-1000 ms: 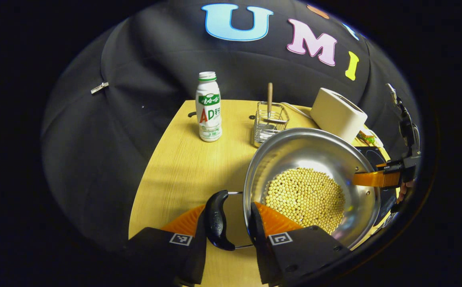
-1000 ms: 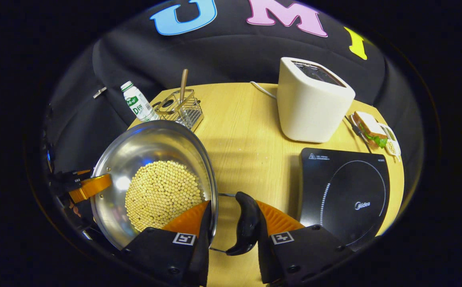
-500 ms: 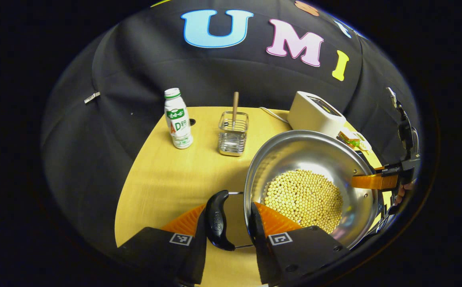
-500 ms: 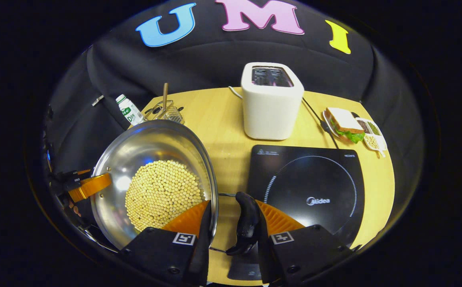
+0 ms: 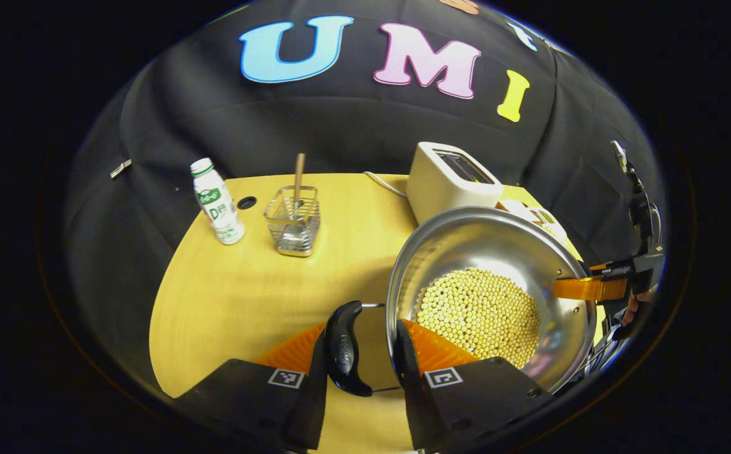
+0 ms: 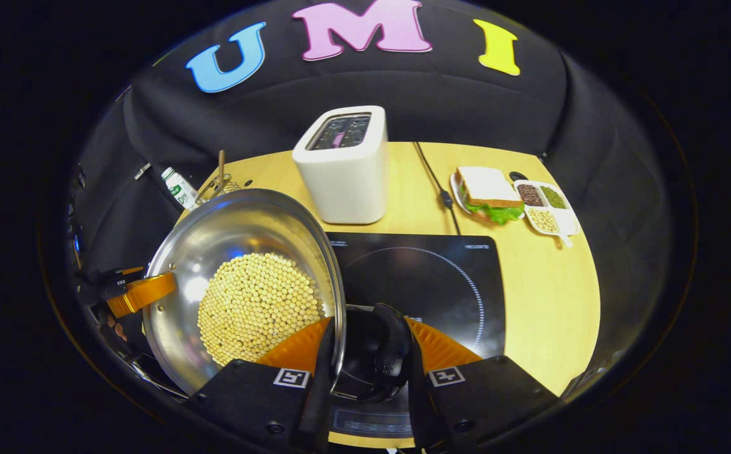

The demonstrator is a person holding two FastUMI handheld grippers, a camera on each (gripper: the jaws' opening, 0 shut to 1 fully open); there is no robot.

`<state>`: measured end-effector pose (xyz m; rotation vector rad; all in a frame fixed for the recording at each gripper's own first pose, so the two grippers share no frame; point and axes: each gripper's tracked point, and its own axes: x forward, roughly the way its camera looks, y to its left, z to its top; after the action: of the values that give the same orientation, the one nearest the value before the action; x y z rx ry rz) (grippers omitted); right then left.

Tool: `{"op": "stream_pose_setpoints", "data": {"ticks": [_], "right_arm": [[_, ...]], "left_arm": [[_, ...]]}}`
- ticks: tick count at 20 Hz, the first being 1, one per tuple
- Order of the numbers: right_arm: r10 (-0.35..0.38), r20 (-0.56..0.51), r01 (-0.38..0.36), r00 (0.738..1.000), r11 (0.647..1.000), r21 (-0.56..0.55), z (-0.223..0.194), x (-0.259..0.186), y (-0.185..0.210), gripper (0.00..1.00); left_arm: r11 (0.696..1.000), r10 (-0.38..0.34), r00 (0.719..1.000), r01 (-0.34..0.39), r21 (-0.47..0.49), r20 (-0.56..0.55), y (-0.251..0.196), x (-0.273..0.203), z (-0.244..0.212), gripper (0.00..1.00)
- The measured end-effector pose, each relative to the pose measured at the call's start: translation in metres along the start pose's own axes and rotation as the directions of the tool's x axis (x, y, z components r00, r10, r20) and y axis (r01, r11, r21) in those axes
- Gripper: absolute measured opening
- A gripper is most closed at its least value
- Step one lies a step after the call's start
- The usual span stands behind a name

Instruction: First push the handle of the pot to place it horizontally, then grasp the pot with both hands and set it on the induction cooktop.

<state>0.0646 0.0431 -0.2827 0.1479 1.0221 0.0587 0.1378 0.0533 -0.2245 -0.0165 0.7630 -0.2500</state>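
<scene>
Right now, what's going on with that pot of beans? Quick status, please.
Left gripper and right gripper each clamp a pot handle. Pot of beans held above the induction cooktop, not set down. Toaster stands just behind the cooktop.

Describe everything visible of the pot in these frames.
The pot is a round, shiny steel vessel, open-topped, its bottom covered by a heap of small pale yellow beans. Each side carries a black grip on a wire loop. The left claw clamps one side, the right claw the other, one finger inside the rim and one outside the grip. It hangs partly over the black cooktop.
</scene>
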Motion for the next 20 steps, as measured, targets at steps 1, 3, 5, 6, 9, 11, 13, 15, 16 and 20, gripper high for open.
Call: {"op": "stream_pose_setpoints", "data": {"ticks": [1,3,5,6,9,11,13,15,16,20], "right_arm": [[-0.006,0.0,0.006,1.0,1.0,0.006,0.001,-0.001,-0.015,0.53],[-0.014,-0.003,0.014,1.0,1.0,0.015,0.001,-0.004,-0.038,0.53],[-0.022,-0.007,0.022,1.0,1.0,0.02,0.001,-0.002,-0.063,0.53],[-0.026,-0.007,0.026,1.0,0.999,0.023,0.002,-0.001,-0.074,0.53],[-0.038,-0.011,0.038,0.999,0.999,0.027,0.002,0.003,-0.105,0.53],[-0.042,-0.014,0.043,0.999,0.999,0.029,0.0,0.007,-0.121,0.53],[-0.045,-0.022,0.046,0.999,0.998,0.034,-0.002,0.011,-0.133,0.53],[-0.047,-0.028,0.048,0.999,0.998,0.039,-0.005,0.015,-0.144,0.53],[-0.046,-0.03,0.047,0.998,0.998,0.041,-0.005,0.017,-0.147,0.53],[-0.046,-0.03,0.047,0.998,0.998,0.043,-0.007,0.023,-0.155,0.53]], "left_arm": [[1.0,-0.006,1.0,0.006,0.004,-0.002,-0.013,0.005,0.002,0.55],[1.0,-0.017,1.0,0.017,0.012,-0.01,-0.036,0.014,0.005,0.55],[0.999,-0.025,1.0,0.026,0.019,-0.016,-0.059,0.025,0.007,0.55],[0.999,-0.03,0.999,0.03,0.019,-0.018,-0.069,0.029,0.007,0.55],[0.999,-0.041,0.999,0.042,0.019,-0.027,-0.096,0.044,0.006,0.54],[0.999,-0.045,0.998,0.045,0.018,-0.032,-0.111,0.053,0.005,0.54],[0.999,-0.047,0.998,0.047,0.018,-0.039,-0.122,0.062,0.003,0.54],[0.999,-0.045,0.998,0.046,0.022,-0.043,-0.131,0.07,0.001,0.55],[0.999,-0.045,0.998,0.046,0.023,-0.042,-0.134,0.072,0.001,0.55],[0.999,-0.04,0.998,0.041,0.021,-0.04,-0.139,0.081,-0.003,0.54]]}}
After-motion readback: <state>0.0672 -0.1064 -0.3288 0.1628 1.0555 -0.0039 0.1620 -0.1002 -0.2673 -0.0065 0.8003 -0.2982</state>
